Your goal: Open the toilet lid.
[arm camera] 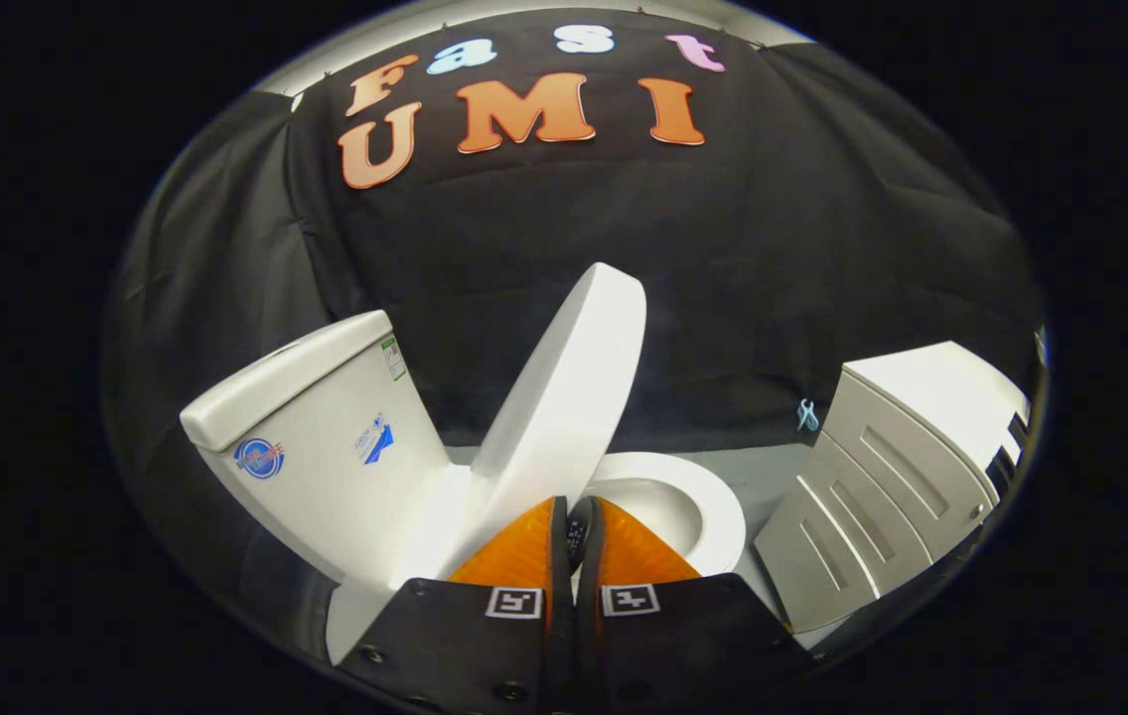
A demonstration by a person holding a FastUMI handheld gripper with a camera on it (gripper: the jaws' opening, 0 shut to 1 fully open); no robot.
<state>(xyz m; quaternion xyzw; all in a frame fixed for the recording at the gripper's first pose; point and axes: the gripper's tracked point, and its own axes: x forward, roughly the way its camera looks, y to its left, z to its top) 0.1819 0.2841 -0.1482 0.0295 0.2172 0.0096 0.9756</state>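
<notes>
Black screw-studded tongs (576,526), square markers

White toilet lid (569,382), tank (326,437) and seat (698,497) — the tank bore blue stickers (259,458); the cabinet (907,467) was pale grey, its backdrop black.

toilet (375,467): 1 | lid (564,397): 1 | cabinet (902,477): 1 | claw (576,531): 1
</notes>
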